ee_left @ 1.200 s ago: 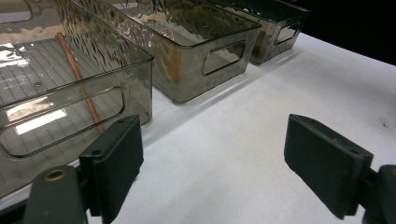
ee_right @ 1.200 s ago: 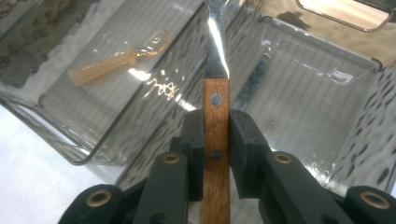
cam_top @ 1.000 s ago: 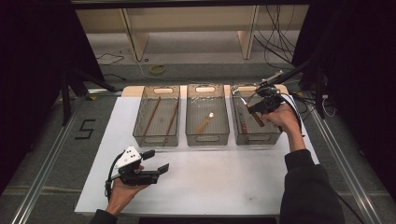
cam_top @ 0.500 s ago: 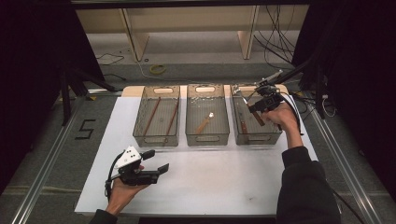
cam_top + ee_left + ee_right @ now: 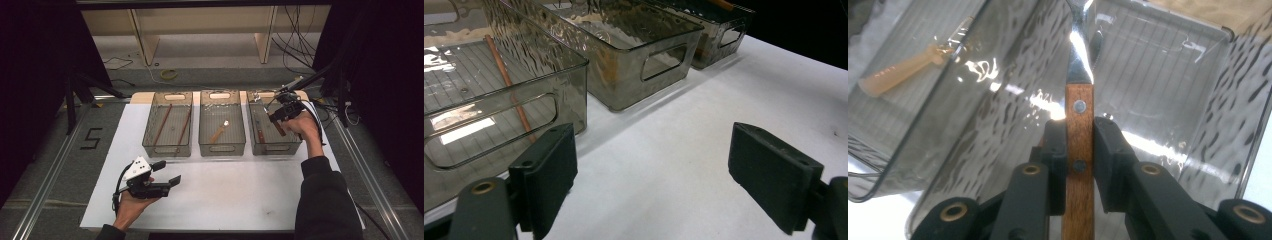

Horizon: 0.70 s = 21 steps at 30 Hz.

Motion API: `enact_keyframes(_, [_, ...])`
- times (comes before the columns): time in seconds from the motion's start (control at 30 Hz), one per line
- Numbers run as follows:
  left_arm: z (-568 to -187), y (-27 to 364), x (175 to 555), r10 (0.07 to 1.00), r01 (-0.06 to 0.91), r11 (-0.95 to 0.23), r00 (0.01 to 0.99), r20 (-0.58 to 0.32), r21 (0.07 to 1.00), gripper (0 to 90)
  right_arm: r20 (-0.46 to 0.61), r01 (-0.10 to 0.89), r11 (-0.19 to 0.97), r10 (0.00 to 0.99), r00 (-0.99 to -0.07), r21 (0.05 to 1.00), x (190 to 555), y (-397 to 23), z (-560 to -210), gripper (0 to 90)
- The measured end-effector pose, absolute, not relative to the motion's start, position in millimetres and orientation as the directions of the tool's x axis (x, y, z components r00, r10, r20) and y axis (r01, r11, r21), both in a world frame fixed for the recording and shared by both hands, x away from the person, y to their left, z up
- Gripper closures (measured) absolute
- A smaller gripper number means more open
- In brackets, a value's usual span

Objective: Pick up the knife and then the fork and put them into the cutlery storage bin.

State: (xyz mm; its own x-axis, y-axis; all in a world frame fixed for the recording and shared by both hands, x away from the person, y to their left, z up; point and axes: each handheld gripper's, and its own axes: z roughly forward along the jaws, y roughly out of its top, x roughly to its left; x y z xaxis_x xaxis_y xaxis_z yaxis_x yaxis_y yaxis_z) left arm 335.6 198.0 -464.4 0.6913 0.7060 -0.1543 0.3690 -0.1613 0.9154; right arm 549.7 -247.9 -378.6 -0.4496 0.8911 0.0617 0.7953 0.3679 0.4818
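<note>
Knife [image 5: 1079, 125], clamped by its wooden handle in the right gripper [image 5: 1079, 150], hangs blade-first over the right bin [image 5: 295, 146], apparently for sorting with another knife [image 5: 260, 135] there; the left gripper [image 5: 162, 172] waits wide open near the table's [image 5: 225, 200] front.

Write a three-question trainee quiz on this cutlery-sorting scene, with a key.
1. True or false: the right gripper is shut on a wooden-handled utensil.
2. Over which bin does that gripper hold the utensil? A) left bin B) middle bin C) right bin
3. Fill in: the left gripper has its jaws ____ above the white table sheet.

Key
1. True: the pads clamp the riveted wooden handle, its metal end pointing into the bin.
2. C: the right bin, which already holds another wooden-handled piece.
3. Open: nothing lies between them.
</note>
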Motion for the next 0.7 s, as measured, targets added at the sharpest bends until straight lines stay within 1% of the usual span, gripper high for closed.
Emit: enact_keyframes(0.7, [-464,198,336,0.706,0.368,-0.163,0.692,-0.153,0.915,19.0,0.053,0.826,0.359,0.905,-0.421,0.434,551,-251,-399,77.6])
